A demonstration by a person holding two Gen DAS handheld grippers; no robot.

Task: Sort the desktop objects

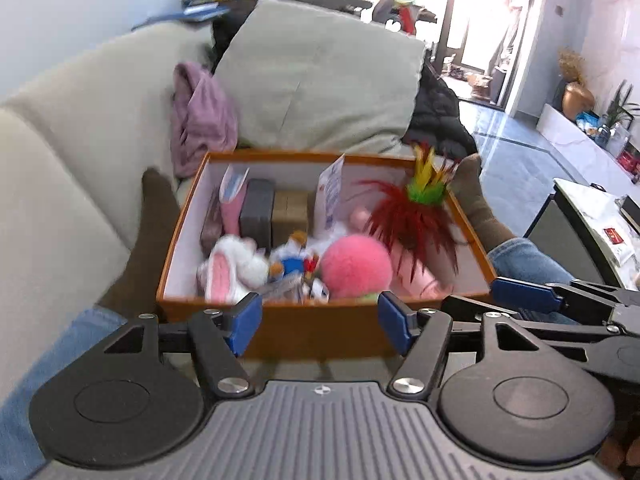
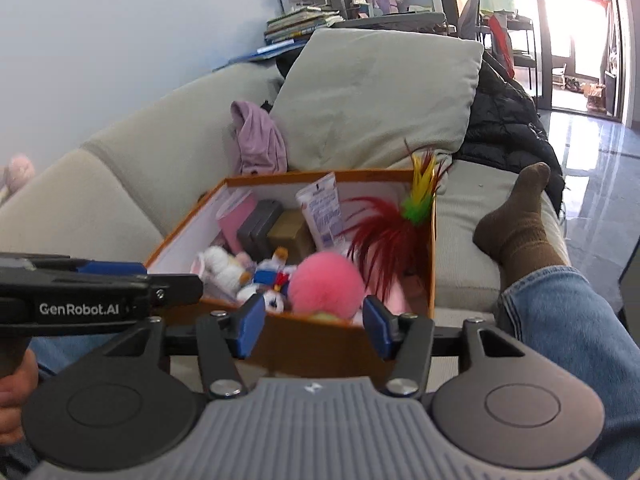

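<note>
sitting on the sofa between the person's legs, the orange box (image 1: 320,332) of toys lies straight ahead of both grippers, its long side across them, the left gripper (image 1: 320,322) wide and empty, the right gripper (image 2: 314,326) open and empty, equally near.

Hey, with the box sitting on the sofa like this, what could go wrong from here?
1. The orange box sits on the soft sofa between the person's legs, so a push might tip it.
2. The feather shuttlecock pokes above the rim and could snag.
3. Both open hand-held grippers, left and right, work close together and may collide.
</note>
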